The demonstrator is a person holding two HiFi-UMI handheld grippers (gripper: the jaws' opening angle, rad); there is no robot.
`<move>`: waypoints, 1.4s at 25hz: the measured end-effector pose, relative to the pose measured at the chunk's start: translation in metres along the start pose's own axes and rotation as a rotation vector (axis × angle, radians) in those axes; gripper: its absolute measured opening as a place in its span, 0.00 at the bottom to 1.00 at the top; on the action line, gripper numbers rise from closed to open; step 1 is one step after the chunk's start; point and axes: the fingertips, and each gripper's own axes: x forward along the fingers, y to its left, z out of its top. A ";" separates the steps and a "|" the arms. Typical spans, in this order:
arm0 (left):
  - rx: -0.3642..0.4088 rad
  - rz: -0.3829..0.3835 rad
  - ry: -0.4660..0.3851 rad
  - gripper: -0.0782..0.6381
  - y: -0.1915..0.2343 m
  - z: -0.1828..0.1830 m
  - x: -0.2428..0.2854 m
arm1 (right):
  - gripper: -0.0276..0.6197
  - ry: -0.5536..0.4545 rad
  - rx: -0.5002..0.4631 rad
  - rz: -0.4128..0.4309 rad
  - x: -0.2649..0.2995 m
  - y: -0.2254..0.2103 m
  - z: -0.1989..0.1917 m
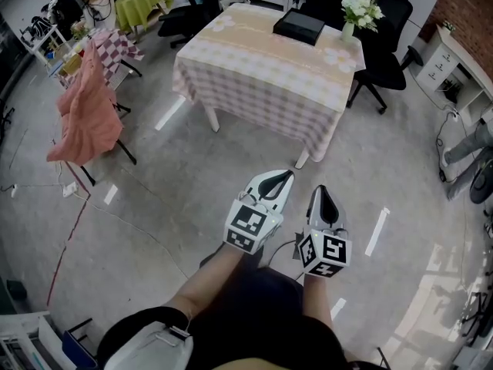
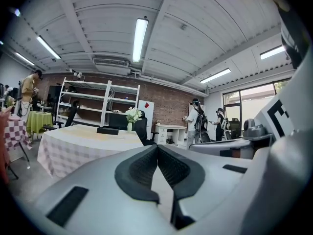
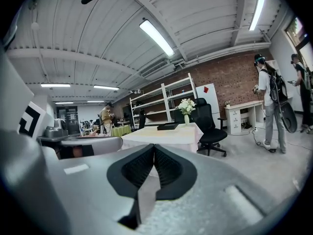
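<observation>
As both hover empty, left gripper (image 1: 286,176) is closed; right gripper (image 1: 321,190) closed.

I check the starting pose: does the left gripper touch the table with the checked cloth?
Apart. The left gripper view shows the table well beyond the shut left gripper, floor between them.

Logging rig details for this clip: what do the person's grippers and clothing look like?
The left gripper and right gripper are white, pointed shells with black ribbed pads; each carries a cube of black-and-white square markers. The person wears dark clothing.
</observation>
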 end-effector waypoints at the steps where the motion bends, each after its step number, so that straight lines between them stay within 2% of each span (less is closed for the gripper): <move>1: -0.001 0.001 -0.002 0.12 0.004 0.002 0.005 | 0.05 0.004 0.000 0.003 0.007 -0.001 0.001; 17: -0.010 0.015 -0.037 0.12 0.069 0.034 0.083 | 0.05 0.042 -0.009 0.008 0.103 -0.026 0.023; 35: -0.016 -0.013 -0.042 0.12 0.152 0.056 0.157 | 0.05 0.046 0.016 -0.055 0.207 -0.054 0.044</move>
